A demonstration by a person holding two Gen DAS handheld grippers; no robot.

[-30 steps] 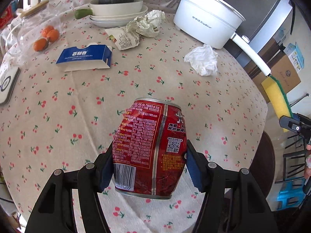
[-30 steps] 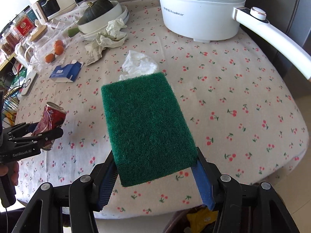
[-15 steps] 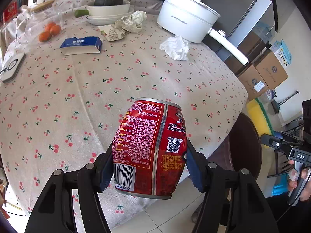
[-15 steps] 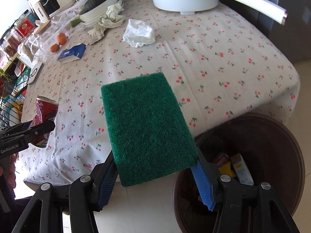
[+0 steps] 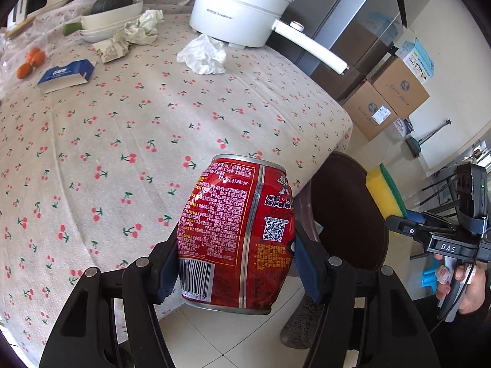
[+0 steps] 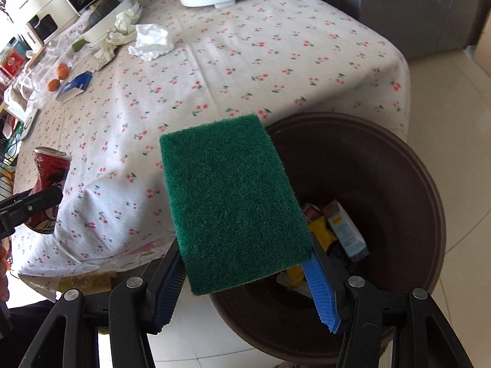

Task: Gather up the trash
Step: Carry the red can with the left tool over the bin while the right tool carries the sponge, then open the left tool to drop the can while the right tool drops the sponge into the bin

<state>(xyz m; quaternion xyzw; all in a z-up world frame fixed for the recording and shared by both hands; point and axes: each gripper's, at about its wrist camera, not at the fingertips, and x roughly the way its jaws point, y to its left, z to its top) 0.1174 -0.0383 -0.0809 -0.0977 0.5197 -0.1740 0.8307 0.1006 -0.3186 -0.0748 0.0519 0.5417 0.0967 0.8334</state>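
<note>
Left wrist view: the left gripper (image 5: 234,263) has its blue pads pressed on both sides of a dented red can (image 5: 237,233), held upright at the cherry-print tablecloth's (image 5: 122,128) edge, with the dark brown trash bin (image 5: 349,211) just beyond on the floor; crumpled white tissue (image 5: 204,55) sits back on the table near the white pot (image 5: 239,6), and the right gripper (image 5: 405,230) shows at the far right carrying the sponge (image 5: 385,194). Right wrist view: the right gripper (image 6: 245,288) is part-open and clamped on the green-faced sponge (image 6: 233,202), hanging over the rim of the bin (image 6: 408,202), which has packets inside; the can (image 6: 49,187) is at far left
</note>
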